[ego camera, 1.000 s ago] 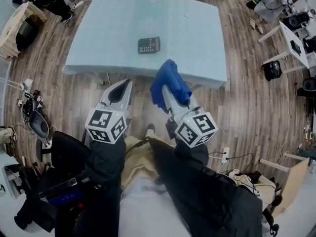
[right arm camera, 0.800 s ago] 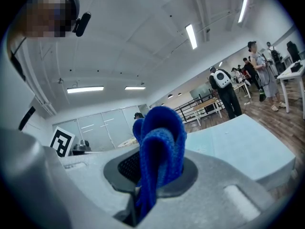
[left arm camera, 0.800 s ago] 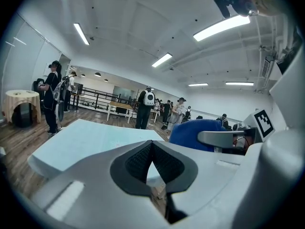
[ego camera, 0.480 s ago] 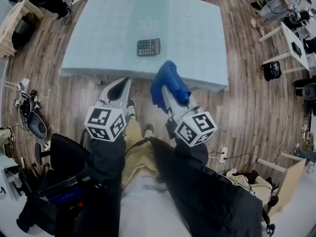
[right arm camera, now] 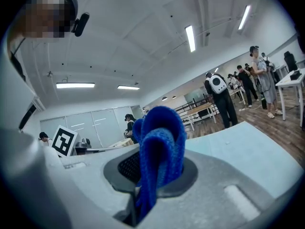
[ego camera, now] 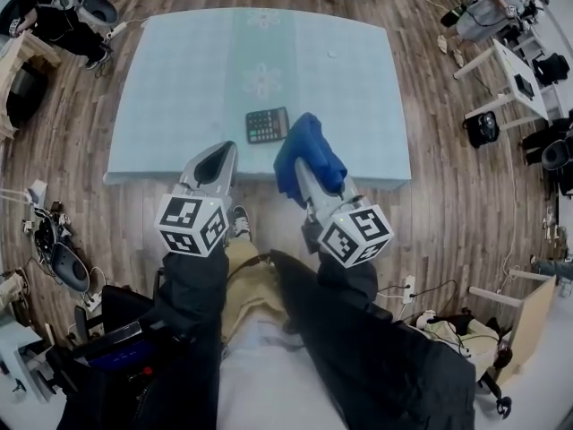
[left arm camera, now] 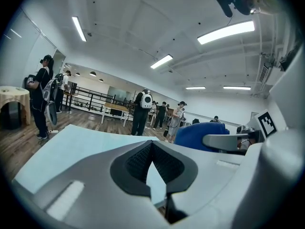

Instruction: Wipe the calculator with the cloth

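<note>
The calculator (ego camera: pixel 268 124) lies flat on the table (ego camera: pixel 179 88), close to its near edge, and that is the main risk. Nothing braces it, so a stroke pulled toward the person could slide it along the tabletop and off the edge. A hard press could also skid it sideways, or drag the jaw tips over the keys if the cloth (ego camera: pixel 309 155) bunches aside. The cloth is only pinched as a folded wad, so friction against the keys might tug it loose from the jaws.

The right gripper (right arm camera: pixel 152 173) is clamped on the cloth. The right gripper view shows blue folds squeezed between the pads and bulging out past the tips. In the head view the wad sits just right of the calculator, over the table's near edge. It is probably not touching yet, though height is hard to judge from above.

The left gripper (left arm camera: pixel 151 144) has its jaws together at the tips with nothing between them. It hangs short of the table edge, free to steady the calculator.
</note>
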{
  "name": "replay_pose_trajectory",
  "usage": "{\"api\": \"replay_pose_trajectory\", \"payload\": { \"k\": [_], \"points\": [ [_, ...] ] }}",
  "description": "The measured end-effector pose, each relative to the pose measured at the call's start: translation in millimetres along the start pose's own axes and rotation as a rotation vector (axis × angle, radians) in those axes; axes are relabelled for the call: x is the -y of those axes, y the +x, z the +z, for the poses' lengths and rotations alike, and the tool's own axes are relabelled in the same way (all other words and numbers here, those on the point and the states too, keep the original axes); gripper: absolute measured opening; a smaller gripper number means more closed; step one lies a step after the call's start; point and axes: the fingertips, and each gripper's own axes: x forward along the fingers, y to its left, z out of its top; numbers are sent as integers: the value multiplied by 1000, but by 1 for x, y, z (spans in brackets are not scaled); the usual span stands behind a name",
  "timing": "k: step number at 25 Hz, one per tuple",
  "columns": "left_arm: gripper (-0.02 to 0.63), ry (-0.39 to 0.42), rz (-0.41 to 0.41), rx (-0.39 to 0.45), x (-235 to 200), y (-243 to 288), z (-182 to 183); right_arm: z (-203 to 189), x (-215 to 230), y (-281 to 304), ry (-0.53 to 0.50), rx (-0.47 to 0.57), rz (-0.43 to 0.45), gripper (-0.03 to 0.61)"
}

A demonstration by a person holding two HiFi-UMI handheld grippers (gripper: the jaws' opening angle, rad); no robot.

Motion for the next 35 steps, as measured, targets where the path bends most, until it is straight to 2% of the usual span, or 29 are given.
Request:
{"api": "replay_pose_trajectory", "payload": {
  "k": [6,16,20,25,30,35],
  "points": [
    [-2,-22,-11,-15,-50,31,15,8,5,67,4,-14,-11,48],
    [-2,-50,-12,-50,-74,44,6,-2,15,92,42,-45,-31,48],
    [-2,-59,16,-106,-88,69,-15,-25,37,111,91,-102,-26,48],
    [-2,-62,63,-171,-92,92,-44,-39,68,122,100,-153,-14,48],
    [-2,-103,107,-232,-88,102,-78,-55,93,118,115,-212,-18,48],
    [-2,-152,120,-308,-92,110,-113,-86,105,123,138,-299,-17,48]
  ]
}}
